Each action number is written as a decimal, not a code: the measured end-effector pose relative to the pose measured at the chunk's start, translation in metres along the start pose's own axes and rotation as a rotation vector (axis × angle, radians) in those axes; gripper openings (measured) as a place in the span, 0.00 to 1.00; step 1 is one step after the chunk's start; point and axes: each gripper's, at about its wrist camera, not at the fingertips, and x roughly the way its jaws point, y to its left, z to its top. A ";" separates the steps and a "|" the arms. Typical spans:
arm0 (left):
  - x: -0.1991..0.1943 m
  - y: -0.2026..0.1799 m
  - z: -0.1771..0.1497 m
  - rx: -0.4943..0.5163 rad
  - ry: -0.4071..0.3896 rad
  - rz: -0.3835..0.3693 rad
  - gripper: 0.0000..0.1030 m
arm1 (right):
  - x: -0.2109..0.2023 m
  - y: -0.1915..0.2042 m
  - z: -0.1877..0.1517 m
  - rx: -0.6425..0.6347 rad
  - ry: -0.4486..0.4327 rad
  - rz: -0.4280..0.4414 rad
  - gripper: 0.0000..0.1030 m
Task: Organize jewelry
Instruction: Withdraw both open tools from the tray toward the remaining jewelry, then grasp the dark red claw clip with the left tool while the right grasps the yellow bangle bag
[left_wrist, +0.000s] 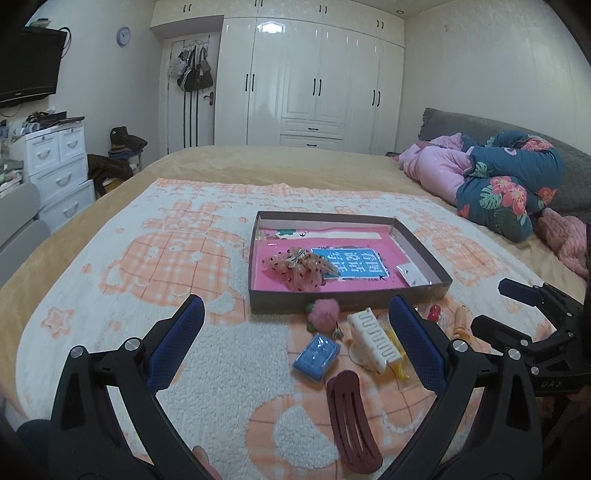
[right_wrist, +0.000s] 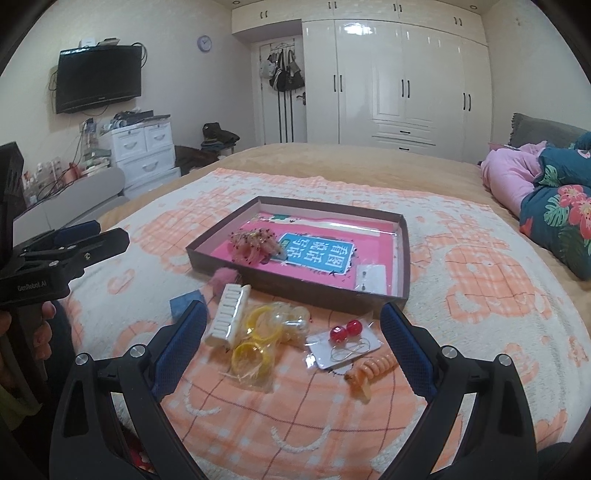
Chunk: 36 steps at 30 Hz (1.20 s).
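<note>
A shallow brown box (left_wrist: 347, 300) (right_wrist: 295, 292) with a pink lining lies on the patterned towel. Inside it are a pink translucent hair bow (left_wrist: 299, 267) (right_wrist: 255, 243) and an earring card (left_wrist: 413, 275) (right_wrist: 371, 277). In front of the box lie a pink pompom (left_wrist: 321, 314), a blue packet (left_wrist: 317, 356), a white claw clip (left_wrist: 373, 341) (right_wrist: 229, 317), a dark red hair clip (left_wrist: 351, 413), bagged yellow rings (right_wrist: 258, 343), red bead earrings on a card (right_wrist: 343, 339) and an orange spiral tie (right_wrist: 373, 369). My left gripper (left_wrist: 296, 306) (right_wrist: 107, 230) and right gripper (right_wrist: 293, 308) (left_wrist: 498, 306) hover open over these, holding nothing.
Folded floral and pink quilts (left_wrist: 498, 177) (right_wrist: 554, 206) are piled at the right of the bed. The bed's left edge drops toward white drawers (left_wrist: 55, 166) (right_wrist: 144, 155) and a grey chair. A hand (right_wrist: 40, 332) grips the left gripper's handle.
</note>
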 end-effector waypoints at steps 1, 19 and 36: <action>-0.001 0.001 -0.001 -0.002 0.003 -0.003 0.89 | 0.000 0.002 -0.001 -0.006 0.004 0.004 0.90; -0.002 -0.004 -0.036 0.030 0.134 -0.028 0.89 | 0.018 0.014 -0.021 -0.040 0.096 0.058 0.89; 0.027 -0.026 -0.068 0.088 0.322 -0.125 0.89 | 0.042 0.007 -0.032 -0.009 0.181 0.095 0.89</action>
